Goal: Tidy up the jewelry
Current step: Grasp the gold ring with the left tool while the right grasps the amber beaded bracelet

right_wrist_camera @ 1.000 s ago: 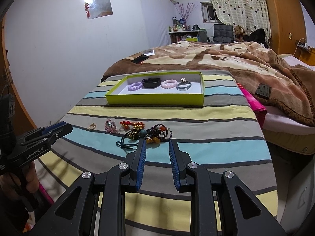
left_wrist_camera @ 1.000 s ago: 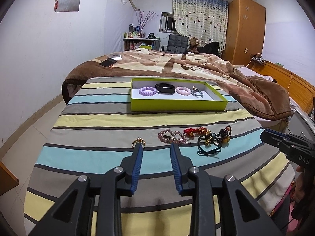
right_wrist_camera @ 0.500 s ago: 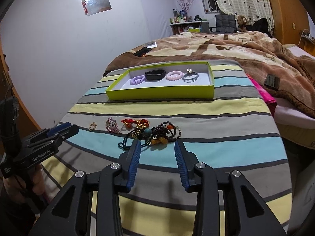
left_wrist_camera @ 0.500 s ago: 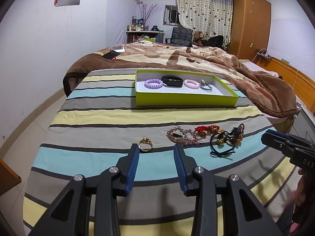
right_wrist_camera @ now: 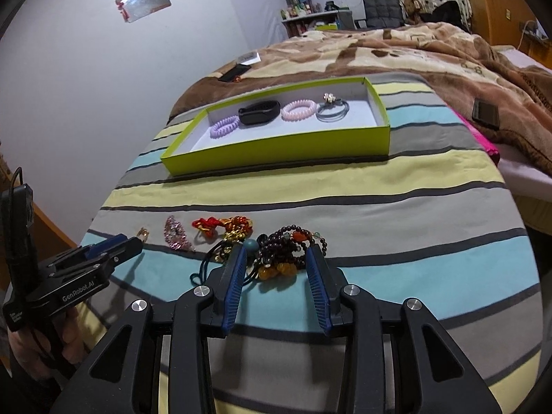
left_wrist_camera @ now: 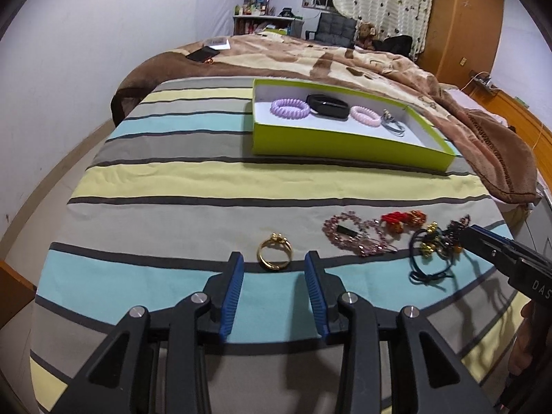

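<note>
A gold ring [left_wrist_camera: 275,251] lies on the striped bedspread, just ahead of my open left gripper [left_wrist_camera: 274,264], between its fingertips. A pink beaded bracelet [left_wrist_camera: 355,233], a red-orange piece [left_wrist_camera: 402,219] and a black cord with beads [left_wrist_camera: 431,253] lie to its right. My open right gripper [right_wrist_camera: 276,258] straddles a dark beaded bracelet with orange stones [right_wrist_camera: 286,250]. The green box [right_wrist_camera: 276,151] holds a purple coil band [right_wrist_camera: 225,126], a black band [right_wrist_camera: 259,112], a pink coil band [right_wrist_camera: 298,109] and a grey hair tie [right_wrist_camera: 333,108].
A brown blanket [left_wrist_camera: 345,58] covers the bed behind the box. A black phone [right_wrist_camera: 485,113] lies on it at the right, and another dark phone [left_wrist_camera: 201,55] at the far left. The bedspread's edge falls off on both sides.
Both grippers have moved forward and lower toward the jewelry. The ring now sits between the left fingertips, and the beaded bracelet between the right ones. Both jaws have opened wider.
</note>
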### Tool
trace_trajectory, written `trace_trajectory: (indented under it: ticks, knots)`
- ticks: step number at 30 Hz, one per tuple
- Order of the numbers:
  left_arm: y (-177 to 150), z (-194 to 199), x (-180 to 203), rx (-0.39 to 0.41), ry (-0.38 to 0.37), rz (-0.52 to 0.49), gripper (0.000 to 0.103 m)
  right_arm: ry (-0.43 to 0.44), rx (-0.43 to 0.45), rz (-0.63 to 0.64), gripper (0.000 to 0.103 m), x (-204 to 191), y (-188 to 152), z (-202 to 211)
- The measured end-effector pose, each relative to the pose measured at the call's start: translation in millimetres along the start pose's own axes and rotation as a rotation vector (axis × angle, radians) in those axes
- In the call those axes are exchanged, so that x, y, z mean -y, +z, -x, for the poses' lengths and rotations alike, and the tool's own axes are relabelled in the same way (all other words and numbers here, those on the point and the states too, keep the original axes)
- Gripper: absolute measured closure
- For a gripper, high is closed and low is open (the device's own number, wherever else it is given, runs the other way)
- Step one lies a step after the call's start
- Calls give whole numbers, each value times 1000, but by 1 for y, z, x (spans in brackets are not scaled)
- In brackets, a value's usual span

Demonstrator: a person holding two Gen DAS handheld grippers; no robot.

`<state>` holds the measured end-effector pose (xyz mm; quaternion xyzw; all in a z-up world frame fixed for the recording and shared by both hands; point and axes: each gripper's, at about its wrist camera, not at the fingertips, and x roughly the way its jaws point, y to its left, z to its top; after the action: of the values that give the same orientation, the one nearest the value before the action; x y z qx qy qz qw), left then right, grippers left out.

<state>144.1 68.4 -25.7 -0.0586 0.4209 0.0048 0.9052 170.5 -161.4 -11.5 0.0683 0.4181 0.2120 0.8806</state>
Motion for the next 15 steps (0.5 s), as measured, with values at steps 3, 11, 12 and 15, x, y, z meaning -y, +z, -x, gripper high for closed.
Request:
trace_trajectory:
  ticks: [3,11,12,15]
  knots:
    - [2,-4,2,-7,18,-10,65,-1,-11,-20,66,2,3,-5]
    - [5,-8,9,-15,60,-52,65,-10,-26,-67,78,11,10,-12]
    - [5,-8,9,-15,58,-51,65,-10,-24,-69,79,12,10,-12]
    - [5,-7,8,-15,51,-45,65,-22,-19,-69,80,16,10,-8]
